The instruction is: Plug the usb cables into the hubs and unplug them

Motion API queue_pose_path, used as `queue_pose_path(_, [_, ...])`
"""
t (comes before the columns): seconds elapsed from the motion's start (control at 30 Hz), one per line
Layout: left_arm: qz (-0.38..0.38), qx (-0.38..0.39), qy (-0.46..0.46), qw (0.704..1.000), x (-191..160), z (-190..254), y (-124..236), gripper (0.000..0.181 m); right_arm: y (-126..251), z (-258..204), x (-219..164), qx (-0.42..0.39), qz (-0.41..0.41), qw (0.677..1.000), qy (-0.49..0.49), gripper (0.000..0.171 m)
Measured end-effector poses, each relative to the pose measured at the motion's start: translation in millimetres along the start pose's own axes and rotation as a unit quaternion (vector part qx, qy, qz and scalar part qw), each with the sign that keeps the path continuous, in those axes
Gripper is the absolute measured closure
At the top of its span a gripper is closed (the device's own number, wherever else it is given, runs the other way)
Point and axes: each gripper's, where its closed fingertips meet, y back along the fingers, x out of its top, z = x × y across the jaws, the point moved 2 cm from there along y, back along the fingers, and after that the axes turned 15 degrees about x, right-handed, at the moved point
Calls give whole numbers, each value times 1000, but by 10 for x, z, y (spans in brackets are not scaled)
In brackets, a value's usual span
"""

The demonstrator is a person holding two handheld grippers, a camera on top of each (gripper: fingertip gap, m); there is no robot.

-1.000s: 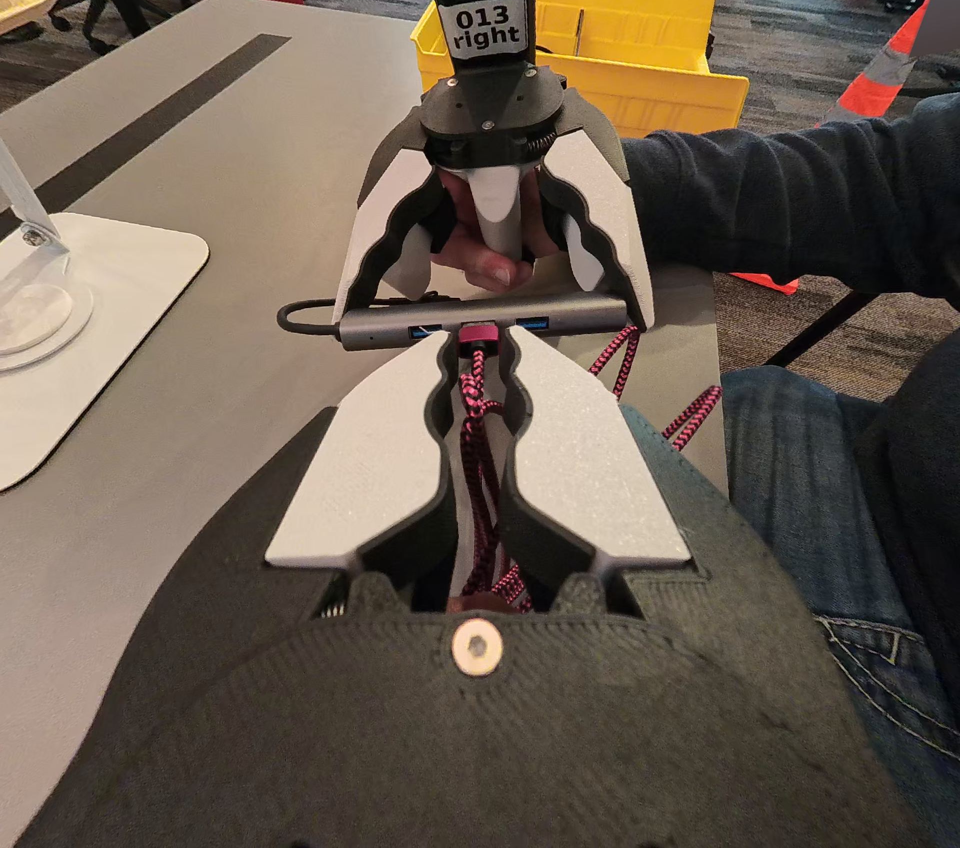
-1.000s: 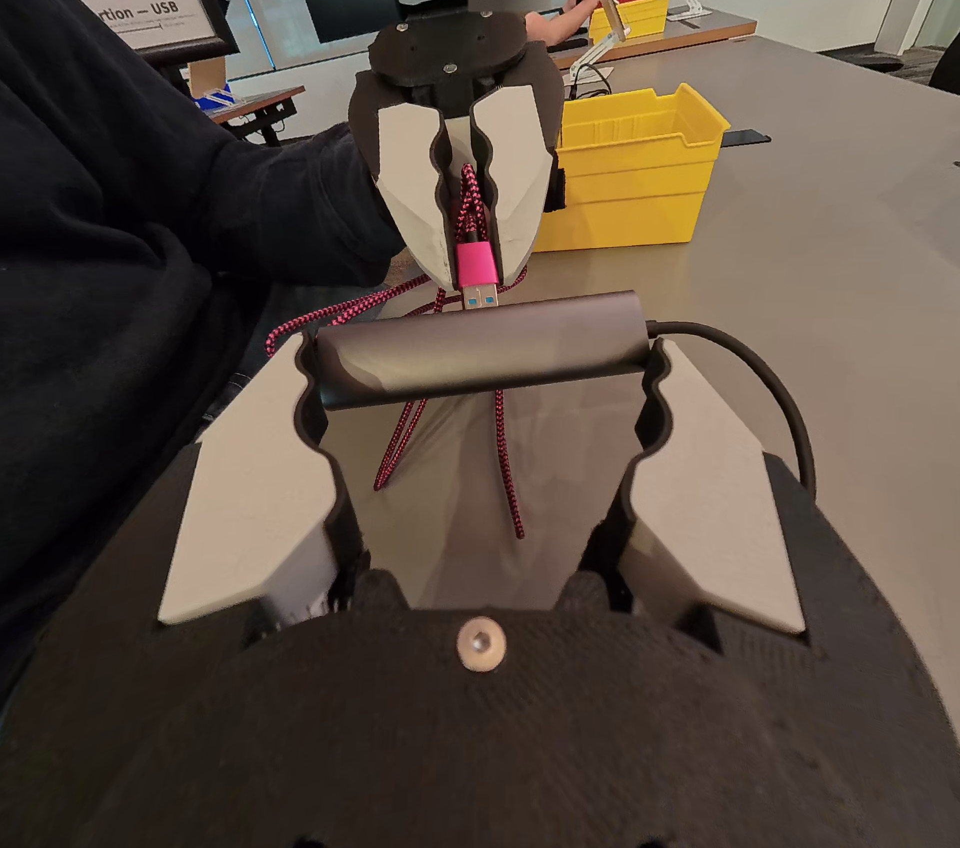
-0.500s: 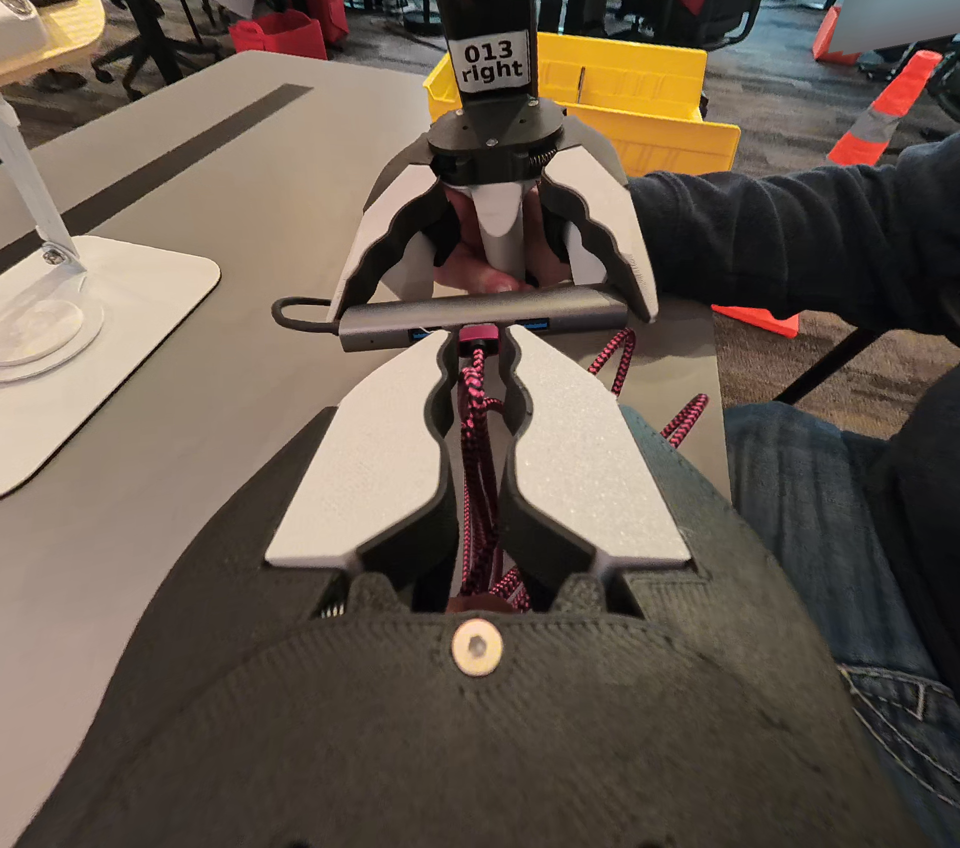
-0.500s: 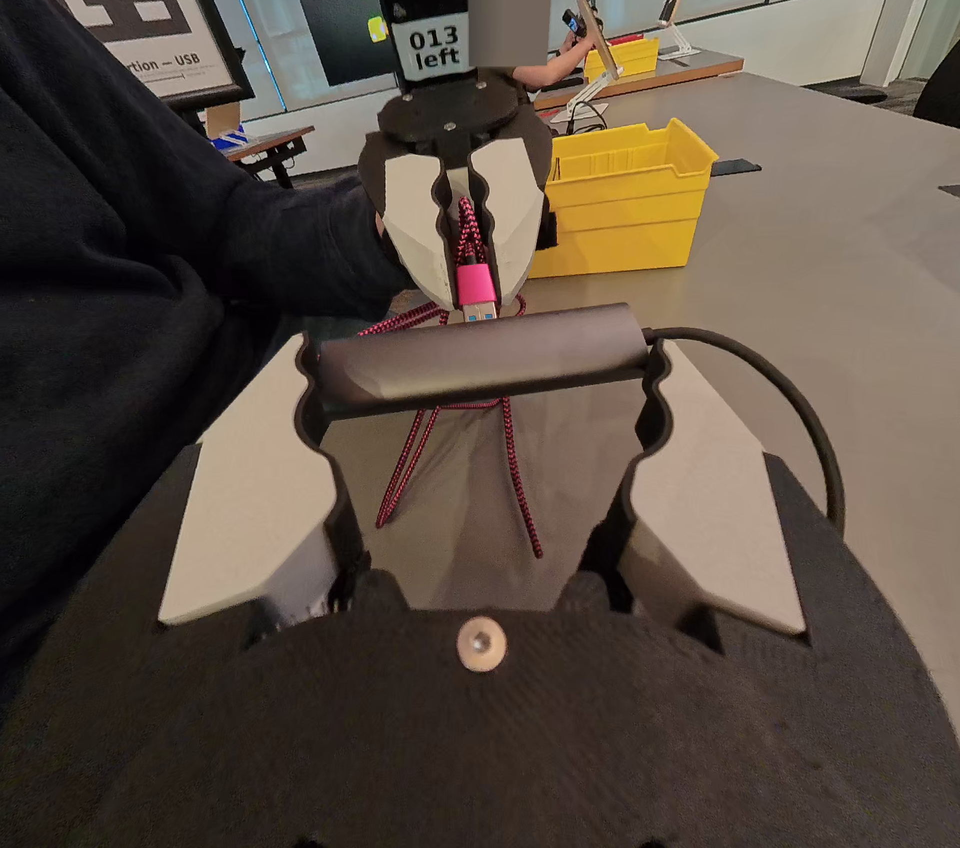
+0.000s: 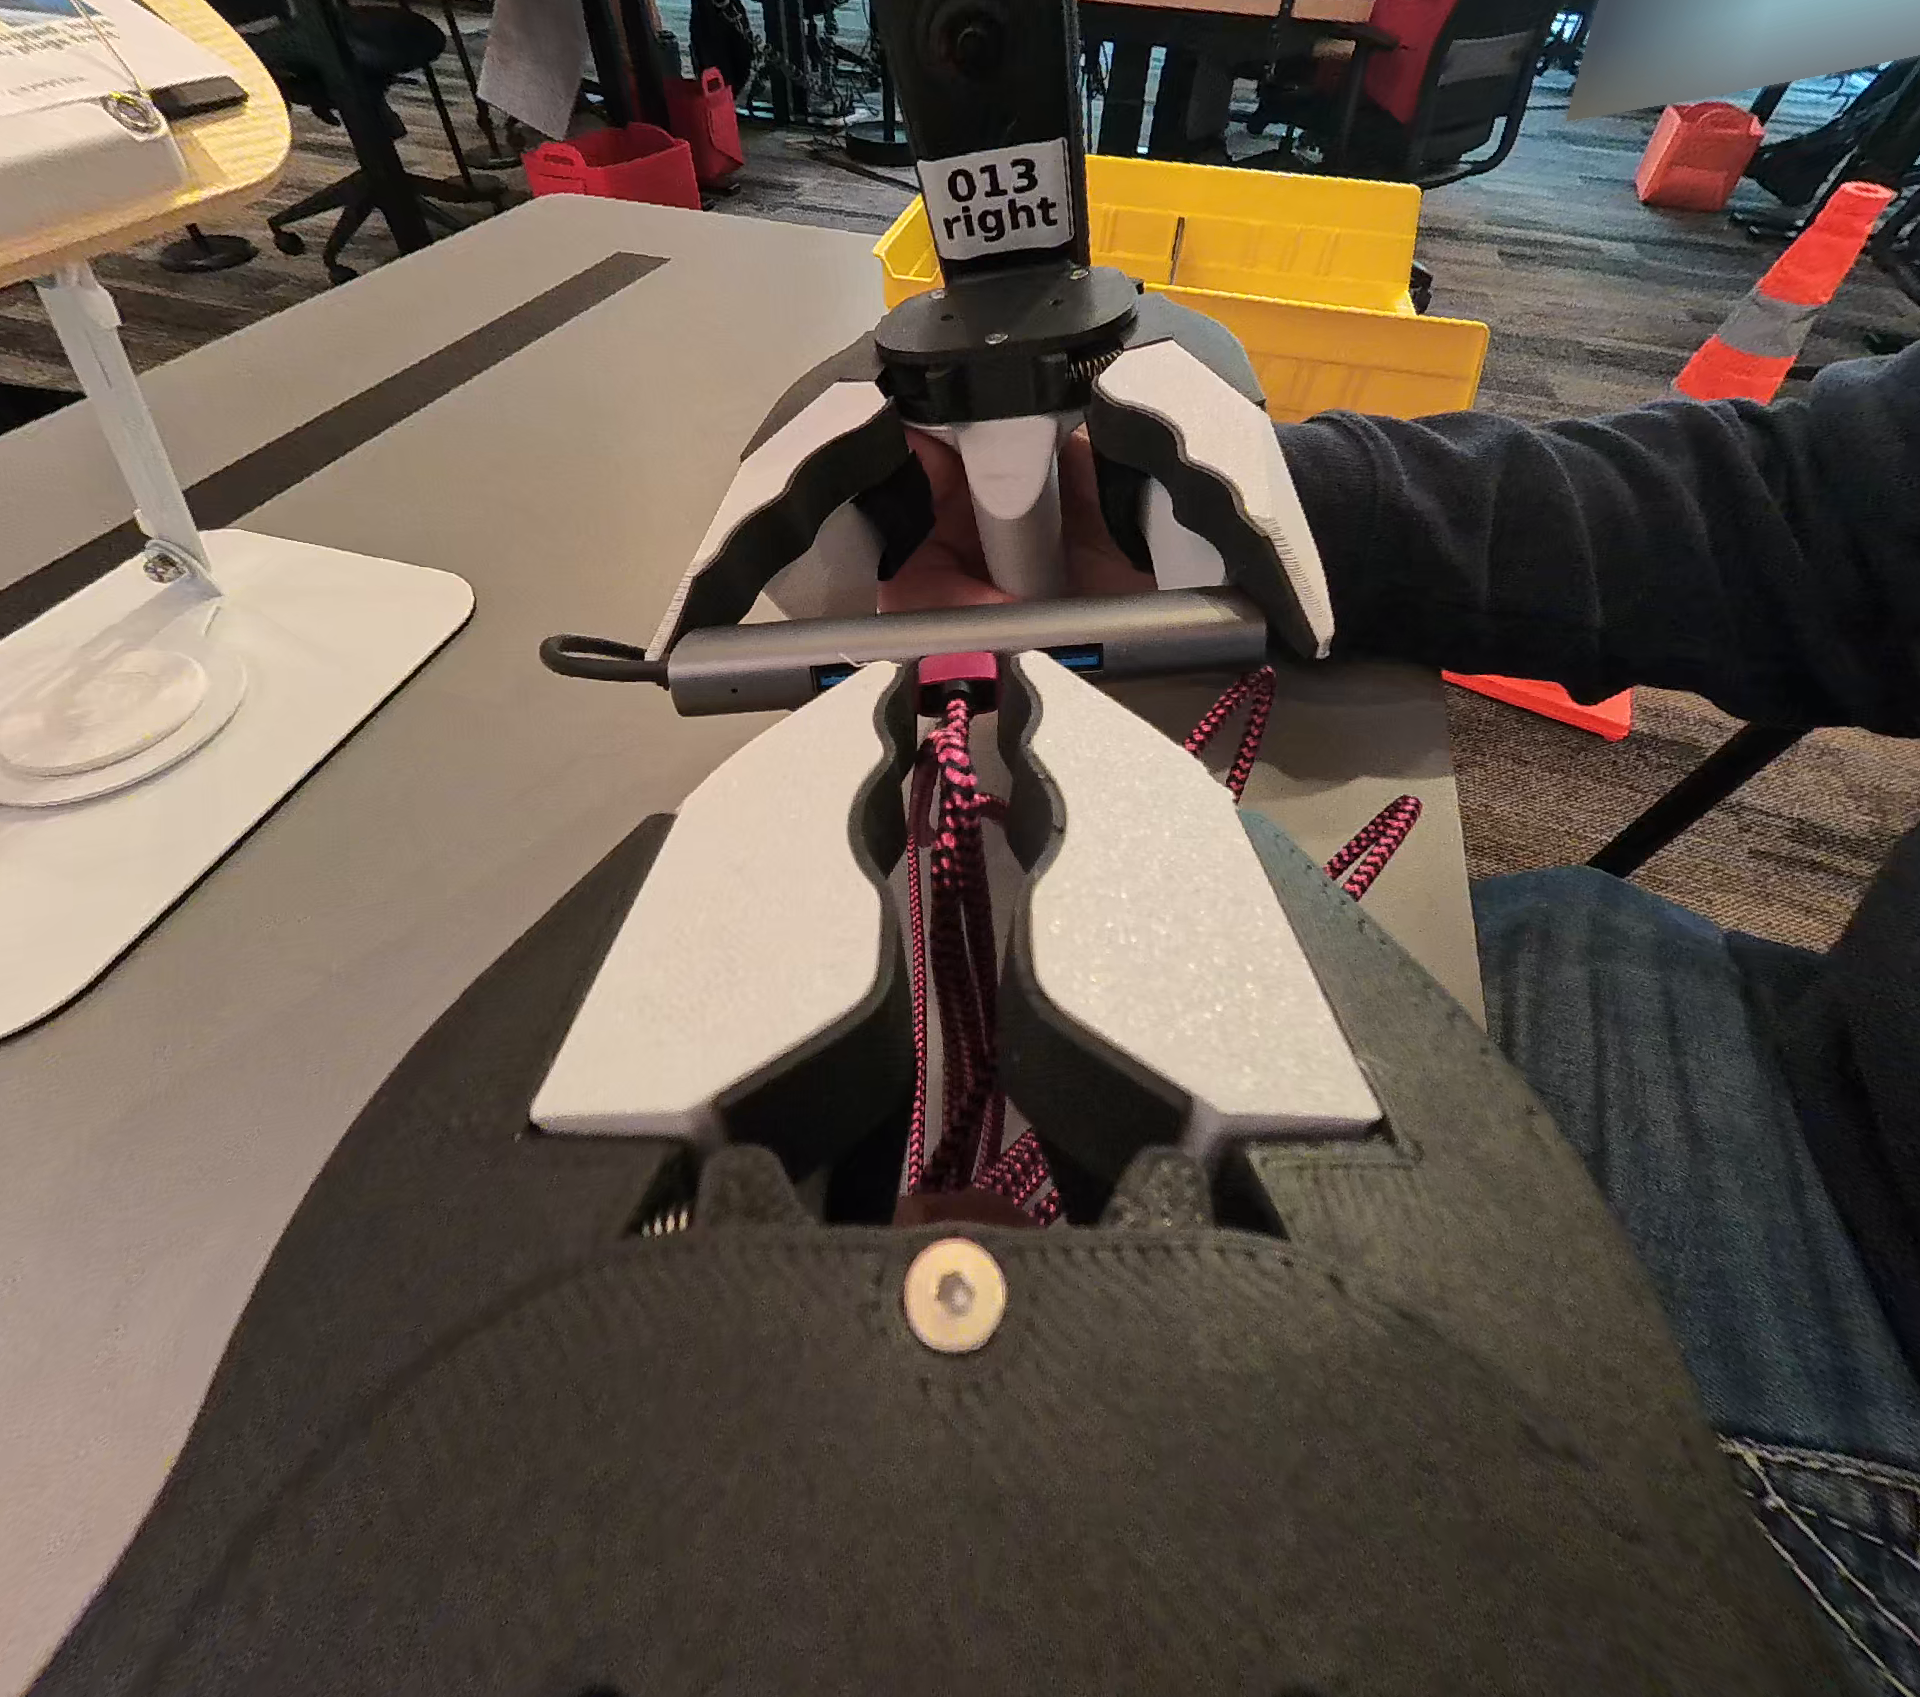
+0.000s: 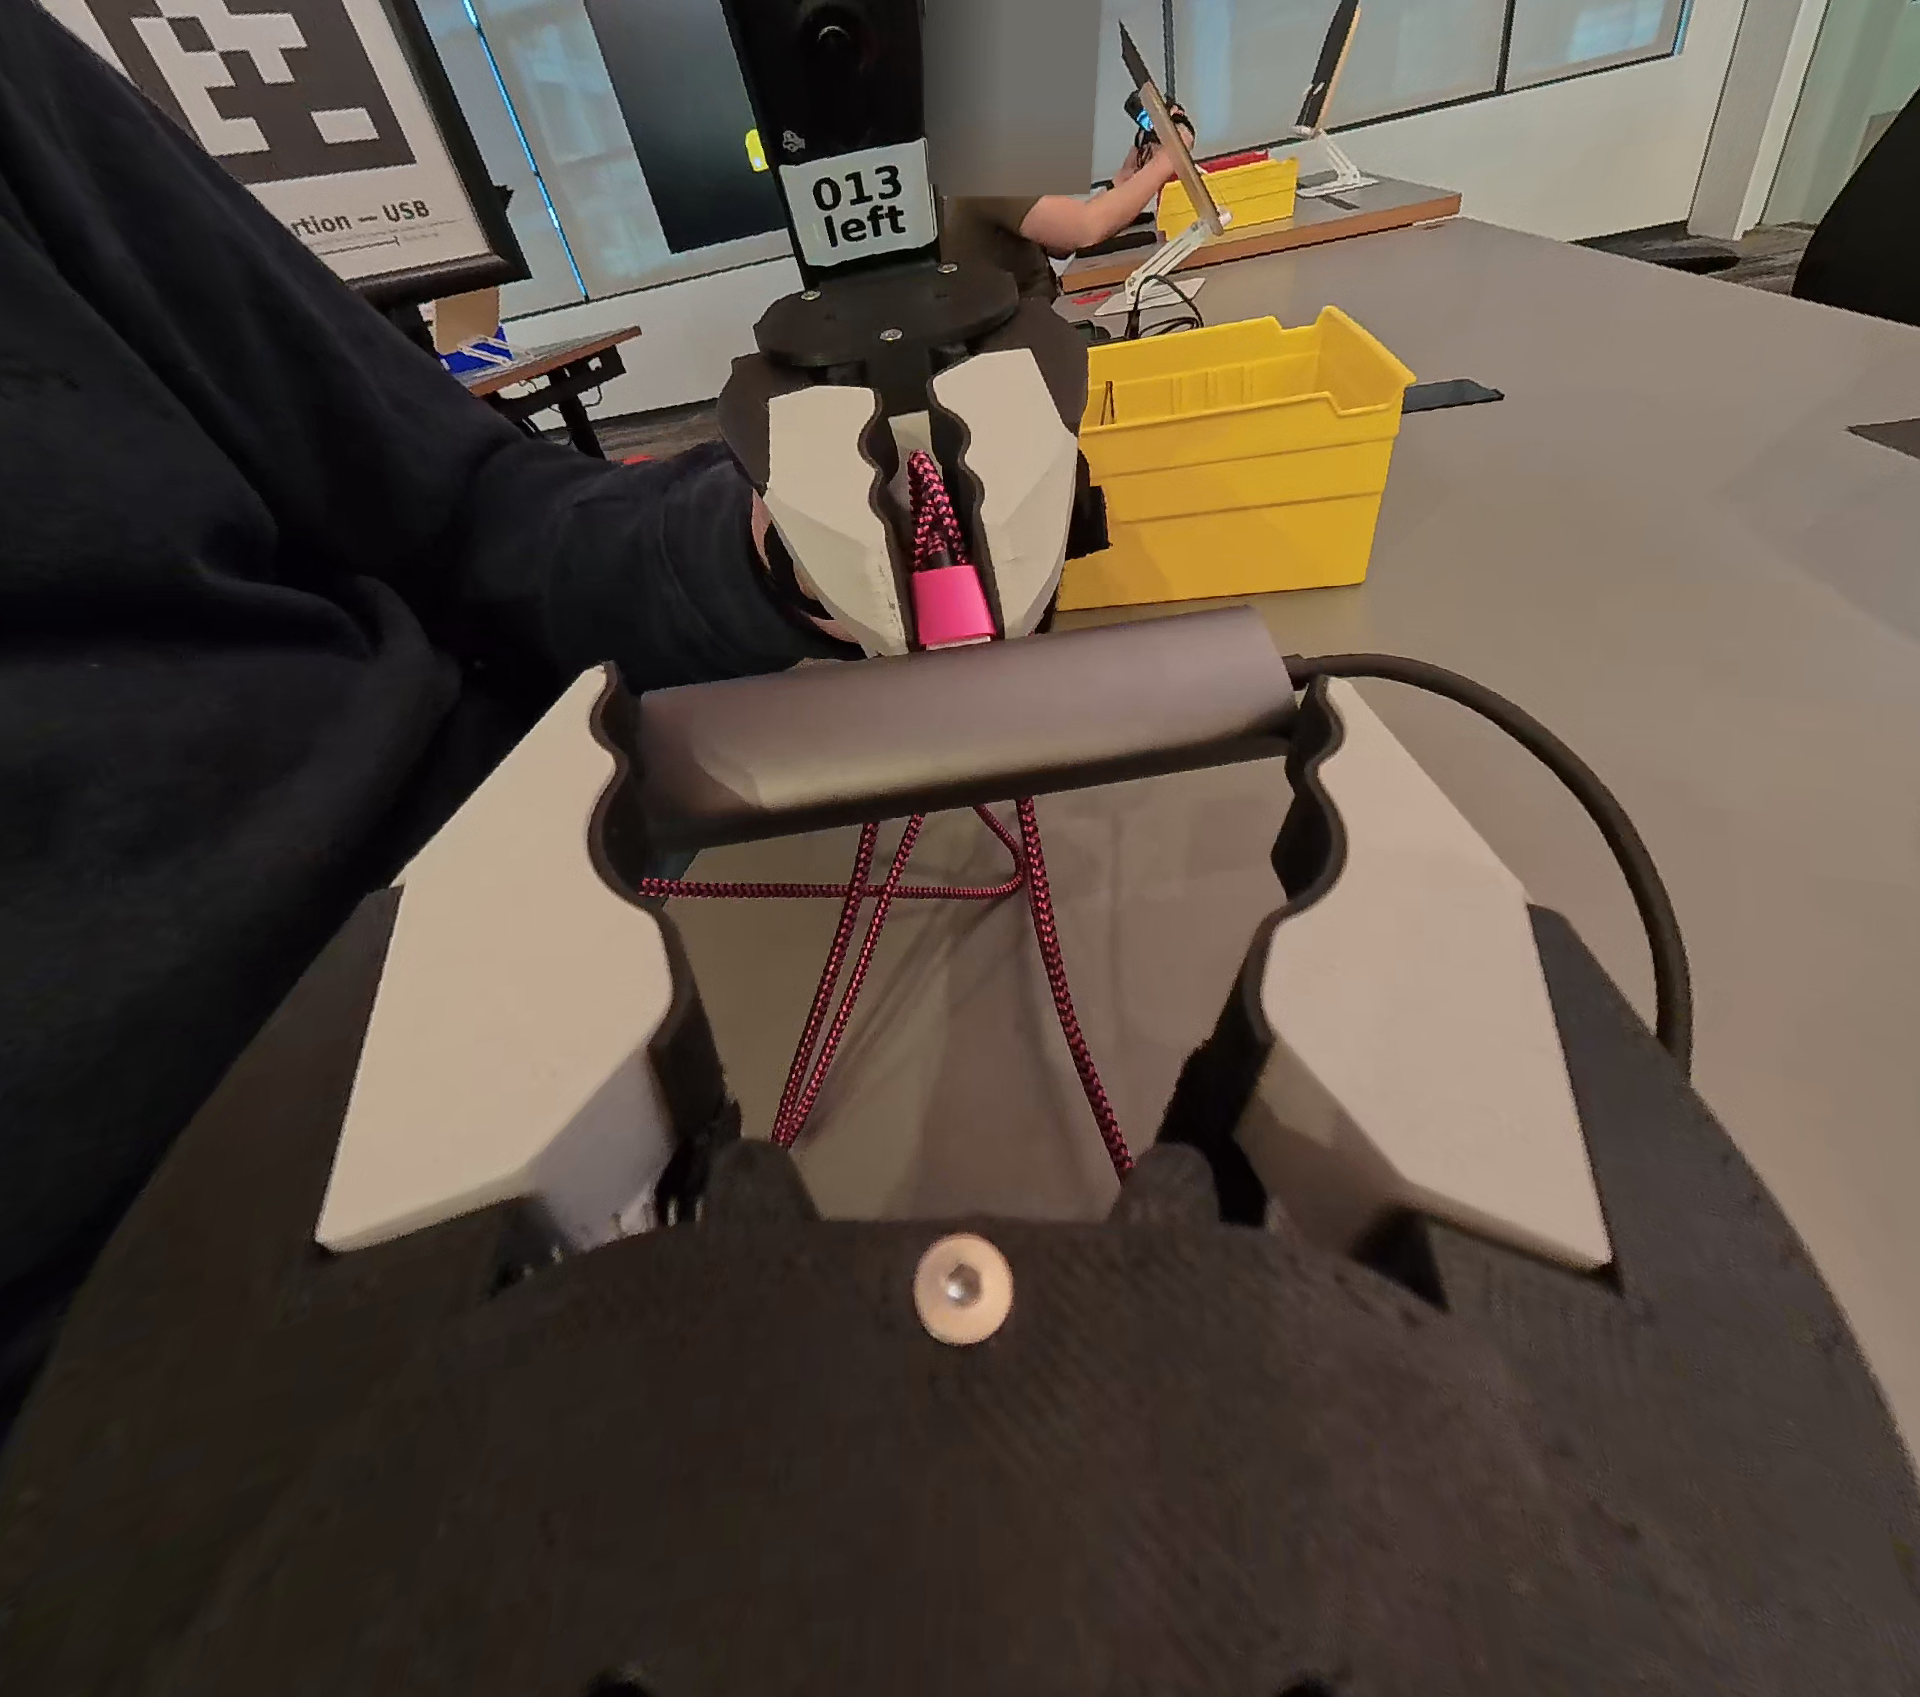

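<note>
My right gripper (image 6: 966, 712) is shut on the two ends of a grey USB hub (image 6: 966, 738) and holds it level above the grey table (image 6: 1558, 608). My left gripper (image 5: 954, 681) is shut on the pink plug (image 5: 956, 673) of a pink-and-black braided cable (image 5: 951, 868). The plug's shell meets the hub (image 5: 1143, 624) between two blue ports, and no metal tip shows. In the right wrist view the left gripper (image 6: 945, 634) faces me, with the pink plug (image 6: 945, 603) against the hub's far side. The cable (image 6: 1049, 972) hangs in loops below.
A yellow bin (image 5: 1299, 276) stands behind the right gripper (image 5: 987, 624) and also shows in the right wrist view (image 6: 1236, 473). A white stand base (image 5: 239, 712) lies on the left. The hub's black cord (image 6: 1631, 868) curves right. The table edge and the person's leg (image 5: 1662, 1076) are at the right.
The plug's metal tip, visible in front of the hub a second ago, has gone into the hub. Both grippers have risen and tilted up a little.
</note>
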Motion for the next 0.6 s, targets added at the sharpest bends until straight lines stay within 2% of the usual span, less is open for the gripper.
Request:
queue_pose_path(0.4, [-7, 1, -23, 1000, -11, 13, 9, 167, -4, -14, -38, -5, 6, 999, -33, 48])
queue_pose_path(0.53, [-17, 14, -48, 999, -3, -20, 56, 167, 63, -42, -93, -41, -30, 999, -13, 62])
queue_pose_path(0.6, [-26, 6, -49, 998, -12, -27, 88, 167, 115, -68, -74, -71, -54, 996, 16, 59])
